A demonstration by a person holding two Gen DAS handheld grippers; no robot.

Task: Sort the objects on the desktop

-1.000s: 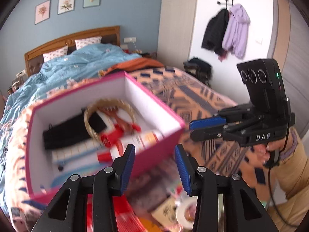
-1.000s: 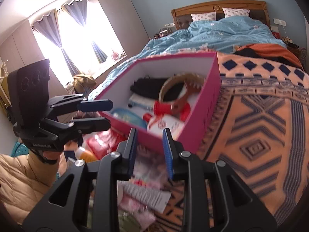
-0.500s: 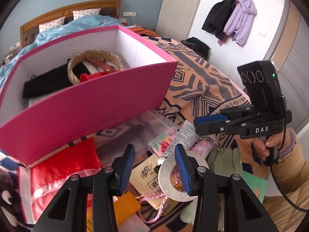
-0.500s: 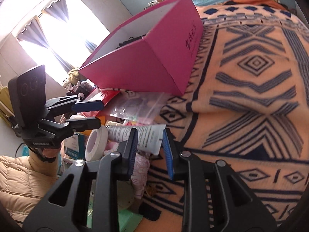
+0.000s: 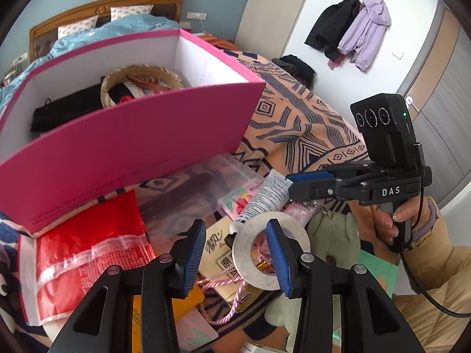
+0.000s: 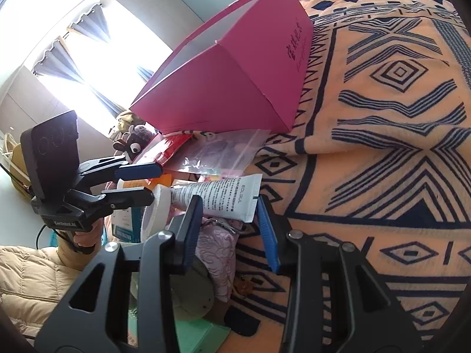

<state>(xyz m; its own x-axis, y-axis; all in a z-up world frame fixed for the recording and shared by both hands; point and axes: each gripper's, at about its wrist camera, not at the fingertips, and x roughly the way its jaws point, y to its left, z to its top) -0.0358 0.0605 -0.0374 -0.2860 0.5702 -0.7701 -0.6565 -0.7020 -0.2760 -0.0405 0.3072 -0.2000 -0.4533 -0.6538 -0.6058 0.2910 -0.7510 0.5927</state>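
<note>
I count one pink box [image 5: 132, 135] on the patterned blanket [image 6: 382, 117], with one woven ring [image 5: 141, 83] and one black pouch [image 5: 64, 108] showing inside it. In front of the box lies the loose pile: one red packet [image 5: 85, 244], one clear zip bag [image 5: 200, 188], one white tube [image 6: 217, 197], one roll of white tape [image 5: 253, 261], one pink pouch [image 6: 217, 250] and one green plush toy [image 5: 335, 241].

My left gripper [image 5: 235, 250] hangs partly open over the pile, its right pad in front of the tape roll's hole; whether it touches the roll I cannot tell, and it grips nothing. My right gripper [image 6: 229, 220] is opening, its two blue pads either side of the tube's crimped end, not pressing on it.
</note>
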